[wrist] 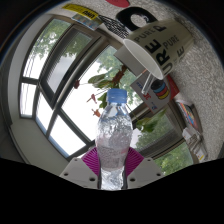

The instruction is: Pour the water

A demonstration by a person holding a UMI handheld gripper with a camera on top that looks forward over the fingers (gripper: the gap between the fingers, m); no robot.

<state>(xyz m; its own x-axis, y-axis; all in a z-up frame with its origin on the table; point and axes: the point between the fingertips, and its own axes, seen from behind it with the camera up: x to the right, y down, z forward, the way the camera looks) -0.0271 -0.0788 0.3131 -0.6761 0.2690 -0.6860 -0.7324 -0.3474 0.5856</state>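
Note:
A clear plastic water bottle [113, 140] with a blue cap [117, 96] stands upright between my fingers, held up in the air. My gripper [112, 160] is shut on the bottle's body, the purple pads [91, 158] pressing on both sides. The bottle's crinkled lower part runs down between the fingers and hides the gap. No cup or other vessel shows in the gripper view.
Beyond the bottle is a large window [60, 90] with trees outside. A white banner with black letters [160, 45] hangs overhead to the right. A potted plant with red flowers [100, 95] stands behind the bottle, and shelves with small items [185, 115] lie to the right.

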